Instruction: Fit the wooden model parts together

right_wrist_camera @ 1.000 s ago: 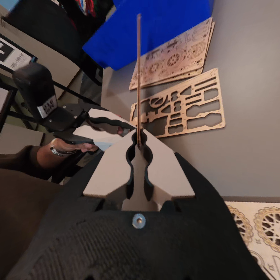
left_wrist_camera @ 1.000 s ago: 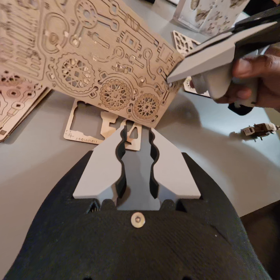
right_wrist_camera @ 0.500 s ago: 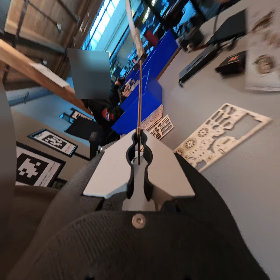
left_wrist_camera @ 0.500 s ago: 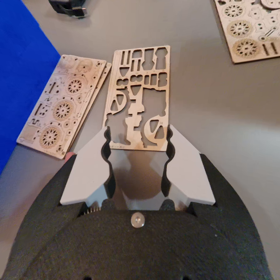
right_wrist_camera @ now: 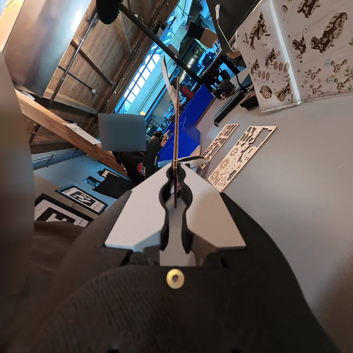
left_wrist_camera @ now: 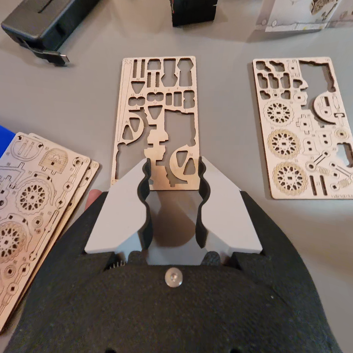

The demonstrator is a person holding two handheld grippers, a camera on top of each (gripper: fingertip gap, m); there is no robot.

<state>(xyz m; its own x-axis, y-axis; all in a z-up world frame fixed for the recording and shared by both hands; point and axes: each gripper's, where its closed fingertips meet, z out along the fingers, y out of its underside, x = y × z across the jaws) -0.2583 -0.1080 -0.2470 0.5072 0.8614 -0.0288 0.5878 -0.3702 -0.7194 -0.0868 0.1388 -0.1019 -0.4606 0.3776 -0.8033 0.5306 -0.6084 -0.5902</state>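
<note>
thin wooden sheet (right_wrist_camera: pixel 176 145) edge-on, upright

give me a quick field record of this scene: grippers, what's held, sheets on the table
left gripper: open, empty, over the mostly punched-out wooden sheet
right gripper: shut on thin wooden parts sheet, seen edge-on, lifted off the table
grey table: holds the punched-out sheet, a partly punched sheet with spoked wheels to its right, a stack of fuller sheets to its left
far edge: printed model box
</note>
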